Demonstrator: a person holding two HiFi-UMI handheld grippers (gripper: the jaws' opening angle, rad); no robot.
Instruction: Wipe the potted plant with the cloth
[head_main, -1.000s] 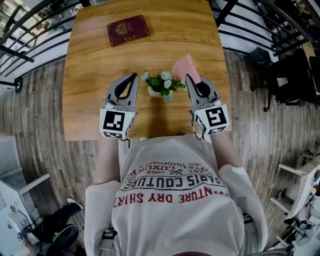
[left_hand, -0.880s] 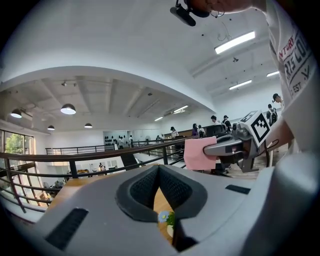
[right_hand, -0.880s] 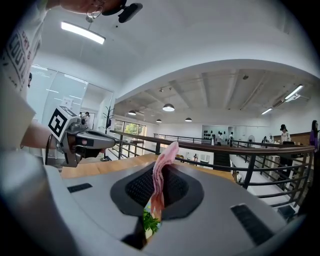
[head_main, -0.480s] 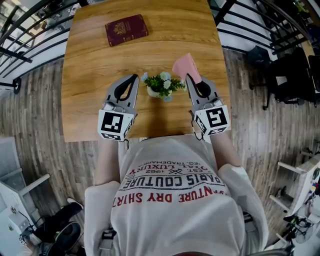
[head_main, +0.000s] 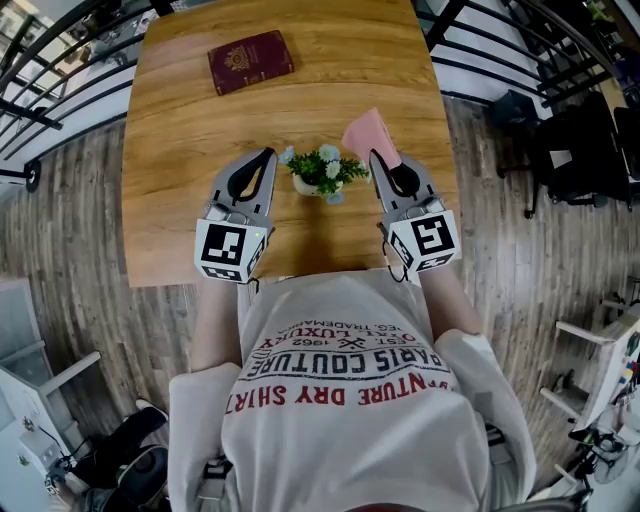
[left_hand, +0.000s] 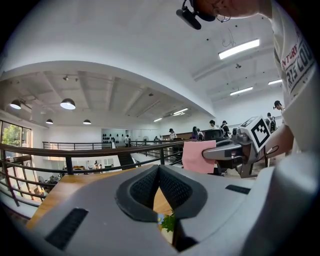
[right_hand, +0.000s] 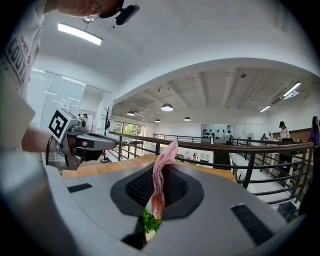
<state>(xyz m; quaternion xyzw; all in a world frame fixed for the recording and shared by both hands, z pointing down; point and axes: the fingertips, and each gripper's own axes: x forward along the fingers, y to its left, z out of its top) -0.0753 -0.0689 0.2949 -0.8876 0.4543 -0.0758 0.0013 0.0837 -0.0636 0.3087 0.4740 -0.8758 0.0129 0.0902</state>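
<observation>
A small potted plant (head_main: 320, 172) with green leaves and pale flowers stands in a white pot on the wooden table (head_main: 180, 130), between my two grippers. My right gripper (head_main: 376, 157) is shut on a pink cloth (head_main: 368, 136), which sticks up and away from its tips, just right of the plant. In the right gripper view the cloth (right_hand: 159, 181) stands pinched between the pads above the plant's leaves (right_hand: 151, 221). My left gripper (head_main: 268, 155) is shut with nothing in it, close to the plant's left side. The left gripper view shows the cloth (left_hand: 198, 156) and a bit of the plant (left_hand: 168, 222).
A dark red booklet (head_main: 250, 61) lies at the far left of the table. Black railings (head_main: 60, 60) run along both far sides of the table. A black chair (head_main: 580, 150) stands on the wooden floor at right. The person's torso is against the table's near edge.
</observation>
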